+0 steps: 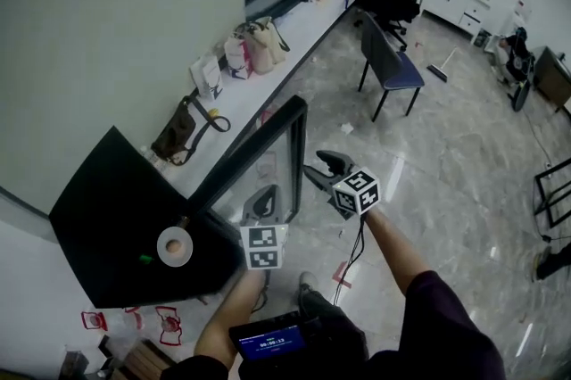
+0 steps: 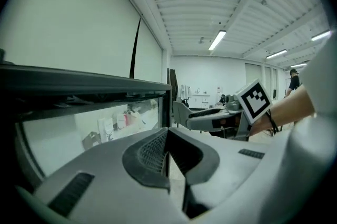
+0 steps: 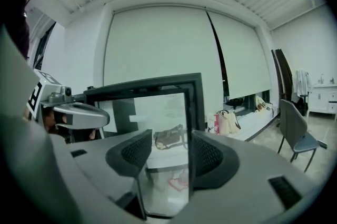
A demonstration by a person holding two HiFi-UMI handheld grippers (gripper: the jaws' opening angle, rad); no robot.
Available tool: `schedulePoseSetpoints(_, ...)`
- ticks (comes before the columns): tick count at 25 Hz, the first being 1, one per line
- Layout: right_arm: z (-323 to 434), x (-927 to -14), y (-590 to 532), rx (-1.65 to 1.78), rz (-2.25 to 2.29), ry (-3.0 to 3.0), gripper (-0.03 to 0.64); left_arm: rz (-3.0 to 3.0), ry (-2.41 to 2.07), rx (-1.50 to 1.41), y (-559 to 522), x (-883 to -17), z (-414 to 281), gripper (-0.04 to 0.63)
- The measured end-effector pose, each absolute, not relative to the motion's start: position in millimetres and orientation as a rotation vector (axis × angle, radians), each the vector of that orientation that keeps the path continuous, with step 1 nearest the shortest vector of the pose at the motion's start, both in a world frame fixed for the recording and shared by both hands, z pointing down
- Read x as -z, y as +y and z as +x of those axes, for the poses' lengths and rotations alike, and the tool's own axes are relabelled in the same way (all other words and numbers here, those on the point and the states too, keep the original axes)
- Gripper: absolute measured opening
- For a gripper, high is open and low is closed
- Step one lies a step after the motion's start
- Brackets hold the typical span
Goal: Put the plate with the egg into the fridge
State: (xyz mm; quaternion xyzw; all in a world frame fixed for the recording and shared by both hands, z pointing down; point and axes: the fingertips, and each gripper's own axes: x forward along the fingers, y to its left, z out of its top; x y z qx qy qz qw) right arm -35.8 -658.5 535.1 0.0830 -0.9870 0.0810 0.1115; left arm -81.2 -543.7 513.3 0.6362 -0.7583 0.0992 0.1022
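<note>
At lower left a tape roll [image 1: 175, 246] sits on the black fridge [image 1: 107, 218]. Its glass door [image 1: 270, 161] stands open at centre, probably for loading. The left gripper [image 1: 264, 205] is pressed together and empty. The right gripper [image 1: 323, 166] is spread, pinching nothing, and faces the door's edge. The plate with the egg shows in no view.

Left gripper [image 2: 167, 144] shut, nothing between its jaws.
Glass door [image 2: 95, 128] at left, bags [image 2: 113, 125] seemingly behind the pane; right gripper [image 2: 181, 115] at right.

White ledge [image 1: 241, 97] along wall: brown handbag [image 1: 176, 136], beige bag [image 1: 265, 44]; tape roll [image 1: 175, 246] atop black fridge [image 1: 107, 218].
</note>
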Motion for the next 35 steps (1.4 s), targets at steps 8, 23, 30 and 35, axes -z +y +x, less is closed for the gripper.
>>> schedulePoseSetpoints(8,-101.2,-544.3,-727.8,-0.137,-0.11,-2.815,0.313,1.76,-2.28,-0.319,-626.0,-515.1,-92.0,0.009)
schedulePoseSetpoints(23,-104.7,-543.3,-719.5,-0.169,-0.105,-2.864,0.314,1.673,-2.315,-0.334,-603.2,-527.8,-105.8,0.009)
schedulePoseSetpoints(30,-28.6,-540.9,-684.7,-0.202,0.128,-2.862,0.319,1.757,-2.251,-0.327,-557.1,-525.1,-55.0,0.009)
schedulePoseSetpoints(35,40.1,-539.6,-631.0,-0.205,0.294,-2.847,0.319,1.849,-2.198,-0.327,-500.1,-518.8,-5.4,0.009)
